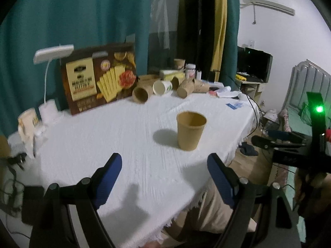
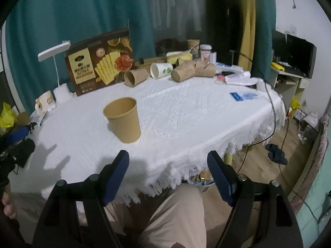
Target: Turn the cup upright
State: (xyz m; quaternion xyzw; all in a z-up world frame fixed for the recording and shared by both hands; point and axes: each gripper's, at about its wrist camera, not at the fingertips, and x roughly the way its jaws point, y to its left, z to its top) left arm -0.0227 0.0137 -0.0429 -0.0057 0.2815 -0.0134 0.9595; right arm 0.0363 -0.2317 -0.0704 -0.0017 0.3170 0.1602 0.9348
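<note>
A brown paper cup (image 1: pixel 190 131) stands upright, mouth up, on the white tablecloth (image 1: pixel 124 136); it also shows in the right wrist view (image 2: pixel 124 122). My left gripper (image 1: pixel 164 161) is open and empty, pulled back near the table's front edge, with the cup ahead and slightly right. My right gripper (image 2: pixel 168 159) is open and empty, off the table's front edge, with the cup ahead to the left. The right gripper's side shows at the right edge of the left wrist view (image 1: pixel 289 144).
Several paper cups lie on their sides at the back (image 2: pixel 182 71), with a white one (image 2: pixel 160 69). A biscuit box (image 2: pixel 99 62), a desk lamp (image 2: pixel 54 51) and a mug (image 2: pixel 44 102) stand at the back left. A cable (image 2: pixel 273 111) hangs over the right edge.
</note>
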